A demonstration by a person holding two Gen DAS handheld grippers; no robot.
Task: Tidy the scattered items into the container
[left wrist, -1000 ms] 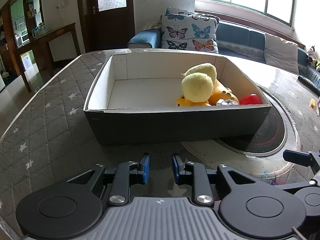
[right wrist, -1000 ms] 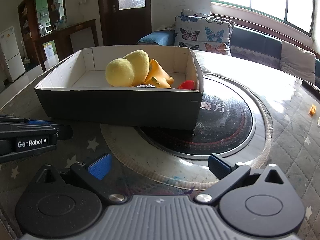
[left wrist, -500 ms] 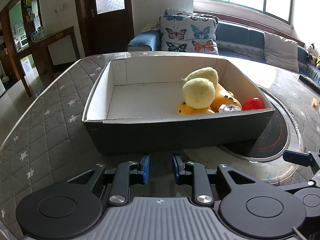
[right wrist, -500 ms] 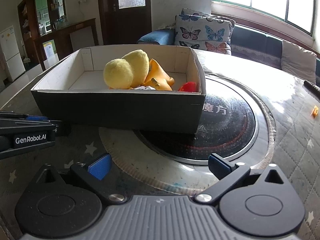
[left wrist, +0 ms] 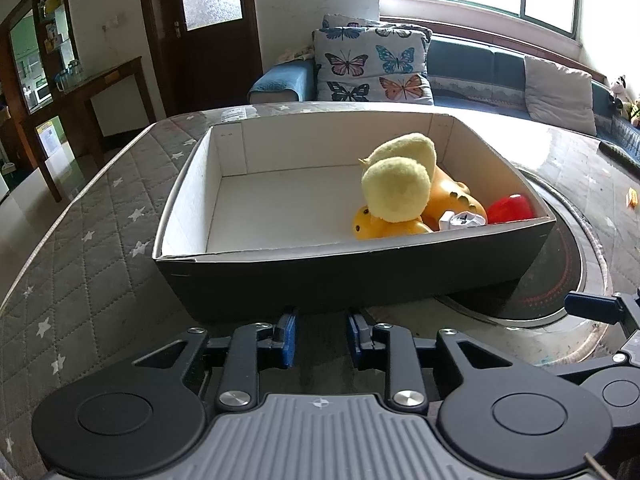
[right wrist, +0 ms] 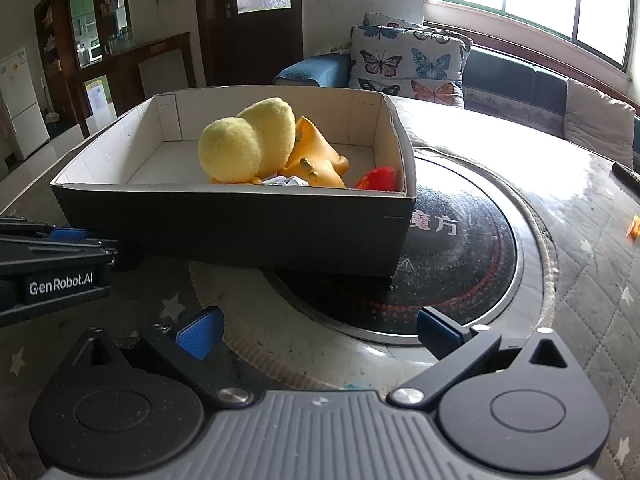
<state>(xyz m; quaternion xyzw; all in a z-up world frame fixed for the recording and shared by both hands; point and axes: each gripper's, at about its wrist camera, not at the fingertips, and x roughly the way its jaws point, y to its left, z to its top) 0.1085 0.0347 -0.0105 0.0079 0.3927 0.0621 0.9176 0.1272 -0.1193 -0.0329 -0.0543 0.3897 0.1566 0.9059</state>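
toys gathered in the box, both grippers empty in front of it

a shallow cardboard box point(left wrist: 360, 280), dark outside and white inside, sits on a quilted star-patterned table point(left wrist: 92, 264), partly over a round black hotplate point(right wrist: 460, 256). in its right half lie a yellow plush toy point(left wrist: 398, 184), an orange rubber toy point(left wrist: 448, 200), a small white item point(left wrist: 462, 221) and a red piece point(left wrist: 512, 209), bunched together. the left half is bare. the left gripper point(left wrist: 320, 338) hovers just before the box's near wall; its jaws have just been opening and stand slightly apart with nothing between them. the right gripper point(right wrist: 316, 330) hangs over the hotplate rim, jaws wide apart and holding nothing. a small orange scrap point(right wrist: 634, 229) lies on the table, well apart to the right.
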